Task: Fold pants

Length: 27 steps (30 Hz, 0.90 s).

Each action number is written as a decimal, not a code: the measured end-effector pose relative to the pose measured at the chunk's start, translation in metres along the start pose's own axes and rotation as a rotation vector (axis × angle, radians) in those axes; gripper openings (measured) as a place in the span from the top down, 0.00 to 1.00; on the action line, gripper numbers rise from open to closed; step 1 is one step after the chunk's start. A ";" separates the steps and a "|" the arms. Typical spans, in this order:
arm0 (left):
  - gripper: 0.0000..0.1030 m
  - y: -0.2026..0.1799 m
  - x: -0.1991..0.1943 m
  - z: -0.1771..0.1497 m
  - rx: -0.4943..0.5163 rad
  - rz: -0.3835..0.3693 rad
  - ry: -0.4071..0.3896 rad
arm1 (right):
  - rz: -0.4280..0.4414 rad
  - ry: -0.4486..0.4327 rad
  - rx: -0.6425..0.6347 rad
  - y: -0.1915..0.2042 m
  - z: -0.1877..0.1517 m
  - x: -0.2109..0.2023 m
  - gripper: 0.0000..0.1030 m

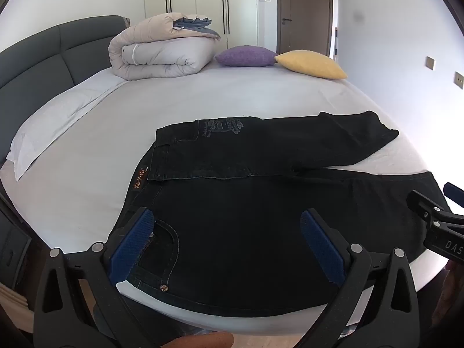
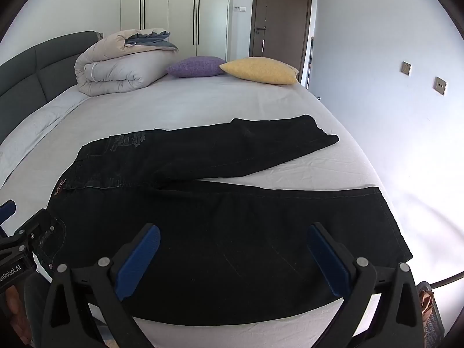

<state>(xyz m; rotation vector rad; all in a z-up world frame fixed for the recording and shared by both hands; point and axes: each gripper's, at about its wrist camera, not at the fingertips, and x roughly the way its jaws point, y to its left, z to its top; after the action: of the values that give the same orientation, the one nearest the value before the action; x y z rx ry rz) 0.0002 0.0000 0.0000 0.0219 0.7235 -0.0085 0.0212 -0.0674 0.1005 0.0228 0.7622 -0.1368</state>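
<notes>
Black jeans (image 1: 246,203) spread flat on bed (image 1: 203,98), legs apart. Left claw (image 1: 227,240) over waist pocket, right claw (image 2: 233,256) over near leg; both spread wide, holding nothing.

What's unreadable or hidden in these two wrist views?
- Brand patch on the pants: text too small, left wrist view.
- Printed graphic on the far hip: too small and distorted.
- Pants' near pocket: partly covered by the left gripper finger.
- Right gripper: body cut off by the frame's bottom edge.
- Bed underside: out of frame.
</notes>
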 end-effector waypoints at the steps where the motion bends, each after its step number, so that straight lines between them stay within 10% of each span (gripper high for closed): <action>1: 0.00 0.000 0.000 0.000 0.001 0.001 -0.003 | 0.003 -0.001 0.002 0.000 0.000 0.000 0.00; 27: 0.00 0.000 0.000 0.000 0.003 0.004 0.000 | 0.003 0.006 -0.010 0.011 -0.007 0.005 0.00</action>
<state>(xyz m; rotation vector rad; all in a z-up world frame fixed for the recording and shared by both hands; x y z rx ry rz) 0.0002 0.0002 0.0001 0.0265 0.7233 -0.0061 0.0212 -0.0561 0.0916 0.0154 0.7686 -0.1300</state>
